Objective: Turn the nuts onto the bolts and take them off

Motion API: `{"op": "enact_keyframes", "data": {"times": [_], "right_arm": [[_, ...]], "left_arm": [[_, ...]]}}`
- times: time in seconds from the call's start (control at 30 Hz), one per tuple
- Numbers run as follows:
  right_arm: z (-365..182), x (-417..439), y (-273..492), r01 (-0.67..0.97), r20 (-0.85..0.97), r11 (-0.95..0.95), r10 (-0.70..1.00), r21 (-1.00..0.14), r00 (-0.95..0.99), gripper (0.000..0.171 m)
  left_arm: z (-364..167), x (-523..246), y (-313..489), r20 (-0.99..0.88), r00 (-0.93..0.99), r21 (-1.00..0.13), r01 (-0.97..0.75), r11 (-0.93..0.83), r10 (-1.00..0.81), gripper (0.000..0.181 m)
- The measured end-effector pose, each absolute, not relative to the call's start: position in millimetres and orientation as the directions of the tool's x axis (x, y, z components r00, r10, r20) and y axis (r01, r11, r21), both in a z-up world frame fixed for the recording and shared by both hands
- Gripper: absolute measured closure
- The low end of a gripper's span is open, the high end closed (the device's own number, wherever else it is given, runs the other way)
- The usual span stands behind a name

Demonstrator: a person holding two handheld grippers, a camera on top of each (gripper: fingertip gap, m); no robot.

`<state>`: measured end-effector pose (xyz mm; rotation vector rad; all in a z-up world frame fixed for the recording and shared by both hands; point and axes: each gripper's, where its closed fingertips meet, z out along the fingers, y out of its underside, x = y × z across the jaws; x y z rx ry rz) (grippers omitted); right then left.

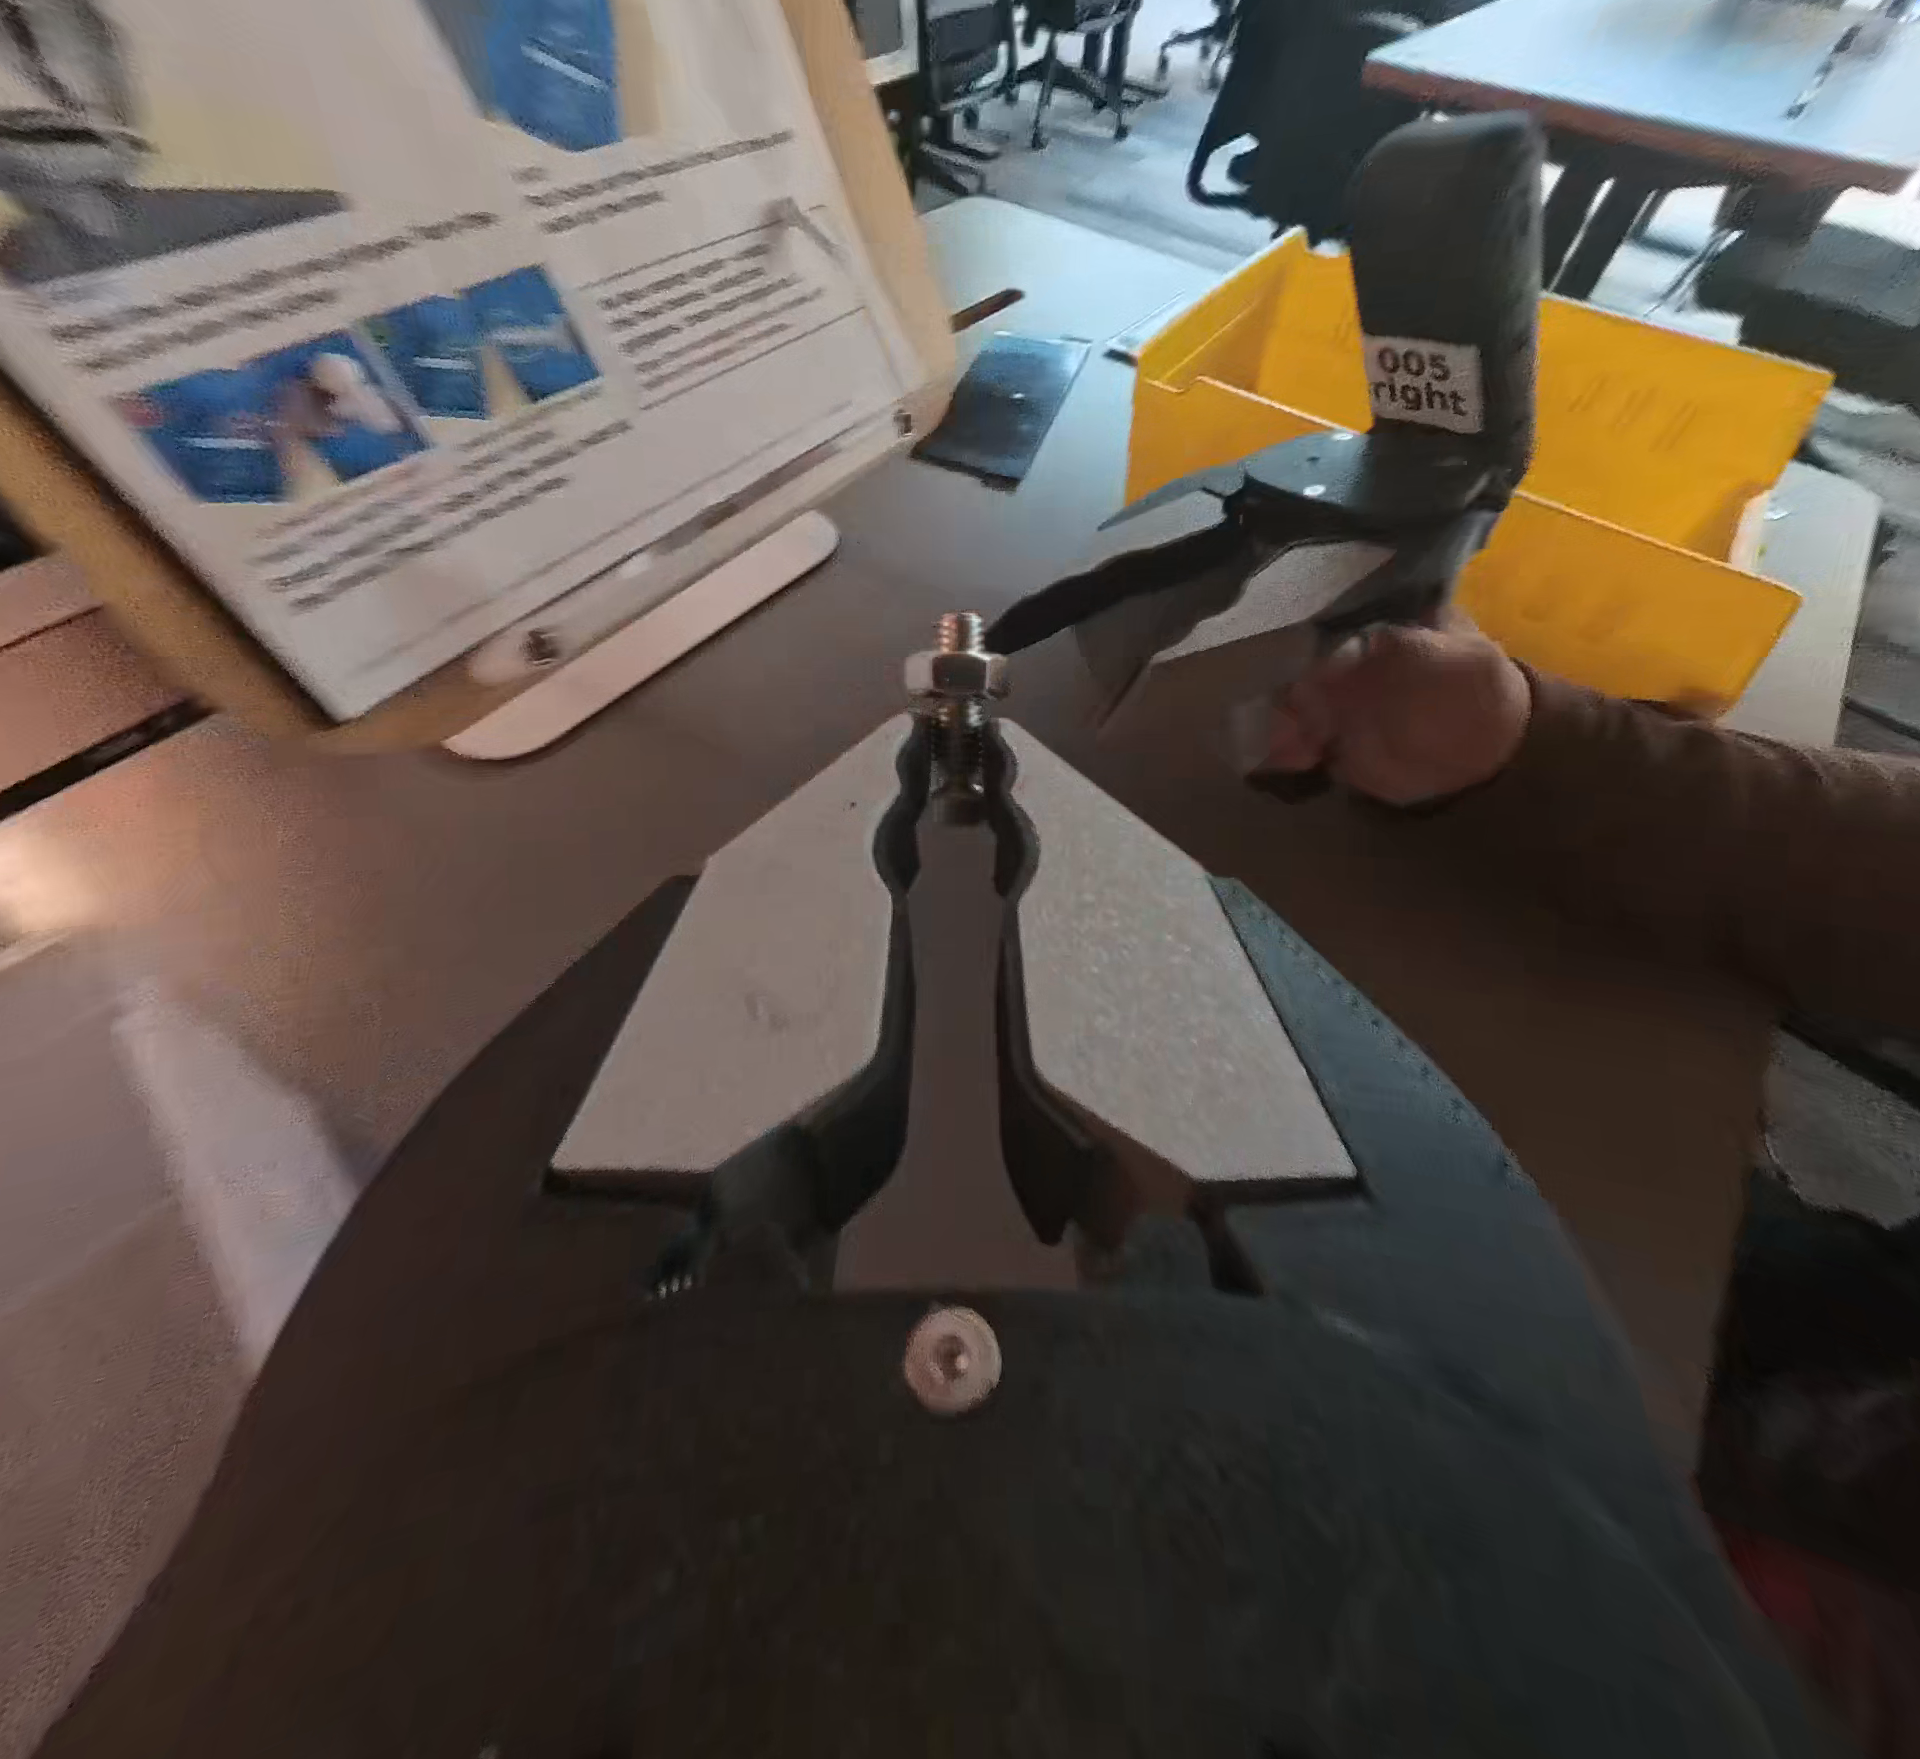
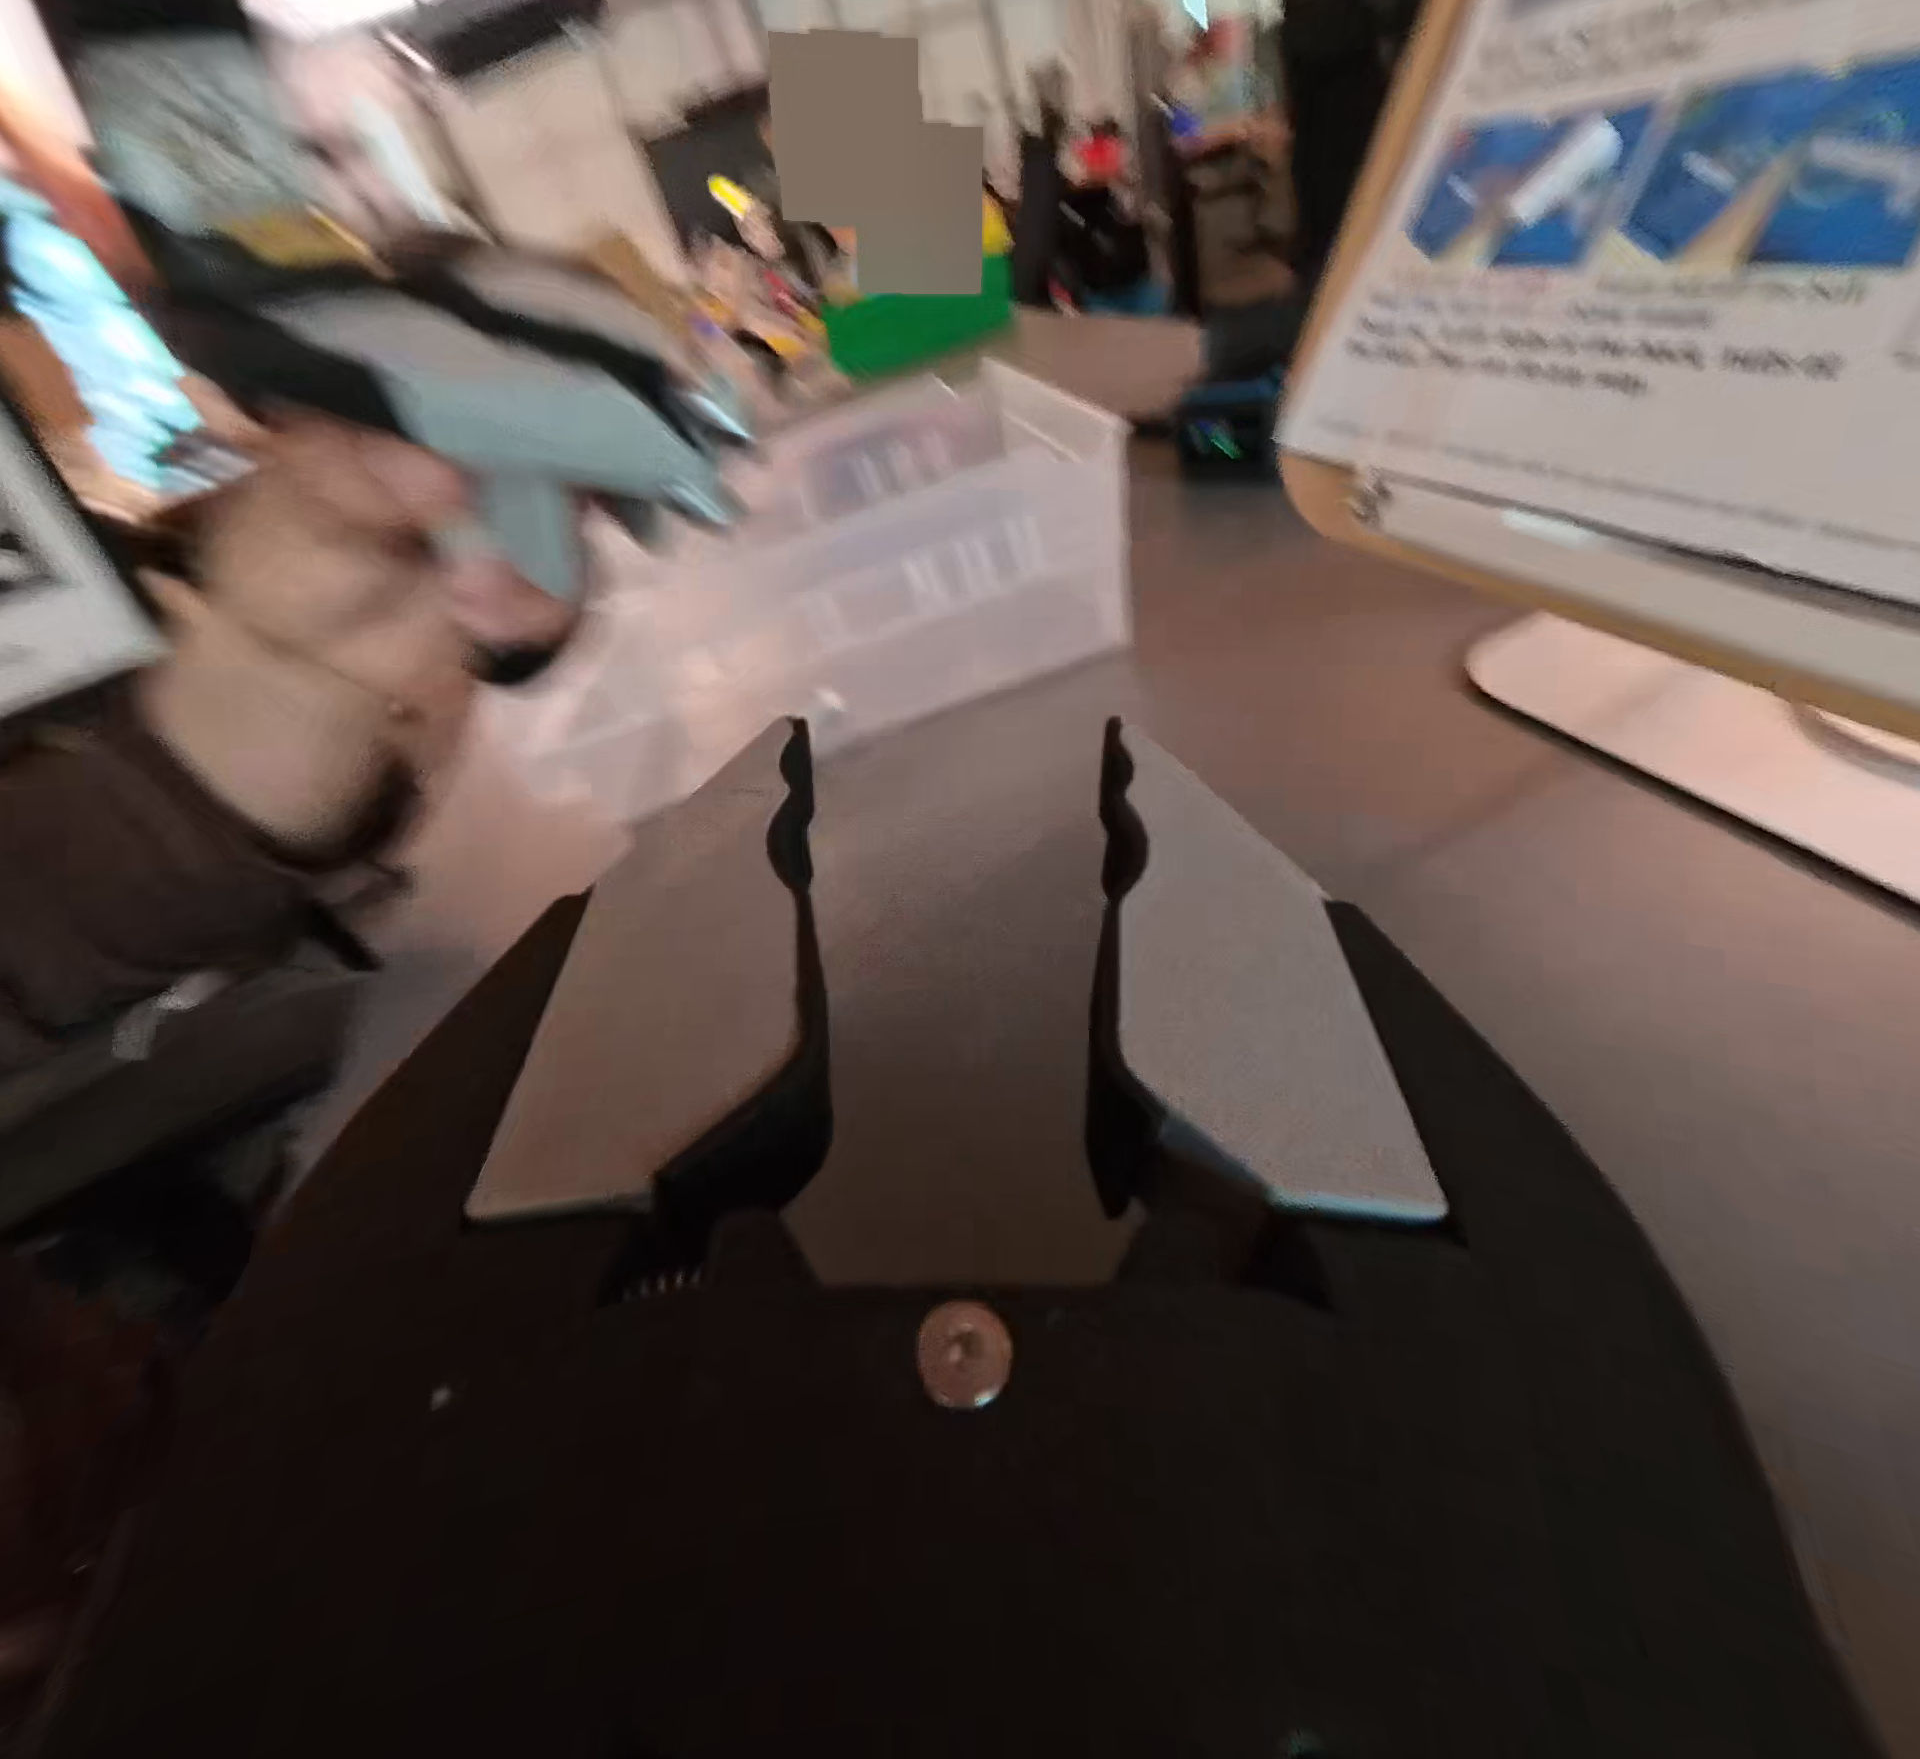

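The bolt (image 1: 954, 753) was held by the left gripper (image 1: 956, 779), its jaws pinched on the lower part of the threaded shank, so that the thread end pointed toward 12 o'clock in the left wrist view. A hexagonal nut (image 1: 954, 670) with a washer (image 1: 956, 697) under it was seated just above the fingertips, and a short piece of thread was seen above the nut. The right gripper (image 2: 956, 753) was found at 2 o'clock from the bolt, with one black fingertip (image 1: 1029, 631) almost touching the thread end; whether it touched could not be told. Its jaws were spread and nothing was held between them. The right wrist view was blurred, and the bolt could not be made out there. It was judged that a turning step was in hand, between two grasps of the nut. For the next move, the open jaws would have to be brought around the flats of the nut and closed, and then rotated while the bolt was kept steady.
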<state>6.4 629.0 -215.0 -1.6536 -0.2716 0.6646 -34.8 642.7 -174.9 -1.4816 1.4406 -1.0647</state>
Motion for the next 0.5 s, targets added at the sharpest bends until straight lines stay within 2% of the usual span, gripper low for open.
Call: {"op": "enact_keyframes", "data": {"times": [0.1,0.17,0.27,0.5], "right_arm": [[-187.7,10.7,612.8,-0.332,-0.342,-0.132,0.605,-0.934,0.719,0.130],[-192.8,27.9,615.2,-0.347,-0.365,-0.141,0.544,-0.927,0.755,0.152],[-206.3,46.5,622.5,-0.326,-0.365,-0.164,0.456,-0.931,0.812,0.153],[-226.7,29.1,639.8,-0.317,-0.406,-0.258,0.490,-0.913,0.772,0.145]], "left_arm": [[-196.7,-1.2,635.0,0.060,-0.024,-0.968,-0.247,-0.052,-0.998,0.174],[-206.8,13.9,635.7,0.092,-0.047,-0.975,-0.205,-0.081,-0.995,0.174],[-222.3,25.6,640.0,0.083,-0.056,-0.976,-0.204,-0.070,-0.995,0.174],[-241.3,25.9,642.8,0.134,-0.093,-0.968,-0.228,-0.110,-0.987,0.174]]}}
